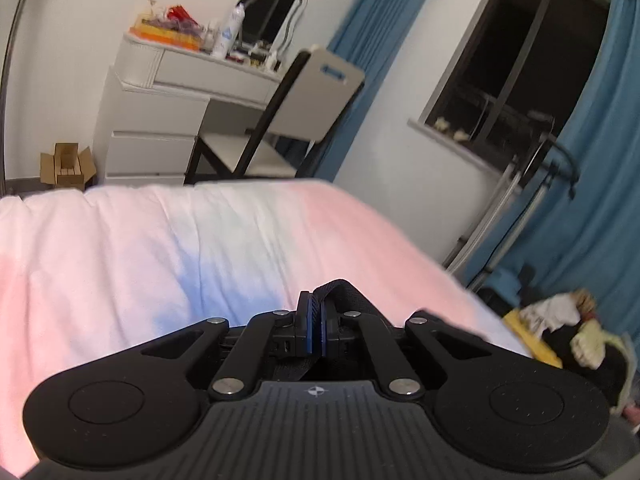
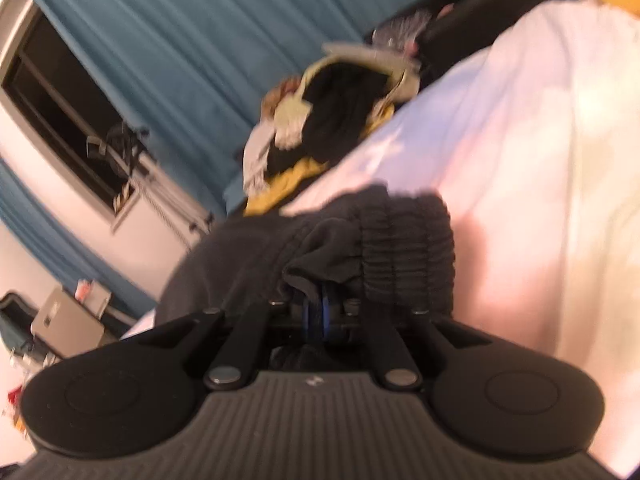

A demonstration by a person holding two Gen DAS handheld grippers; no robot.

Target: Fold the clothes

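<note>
My left gripper (image 1: 316,301) is shut on a thin black fold of fabric (image 1: 345,293) that loops over its right pad; the rest of that cloth is hidden below the gripper body. In the right wrist view, a dark grey garment with a ribbed elastic cuff (image 2: 404,236) is bunched over the bed cover (image 2: 540,152). My right gripper (image 2: 320,294) is shut on a crumpled fold of this garment, with cloth pinched between the blue-edged pads. The bed cover (image 1: 140,248) is white with pink and blue patches.
Beyond the bed stand a white dresser (image 1: 160,120) with clutter and a mirror, a chair (image 1: 280,120), a cardboard box (image 1: 68,168), a dark window (image 1: 512,64) and blue curtains (image 2: 180,40). A pile of clothes (image 2: 332,116) lies beside the bed.
</note>
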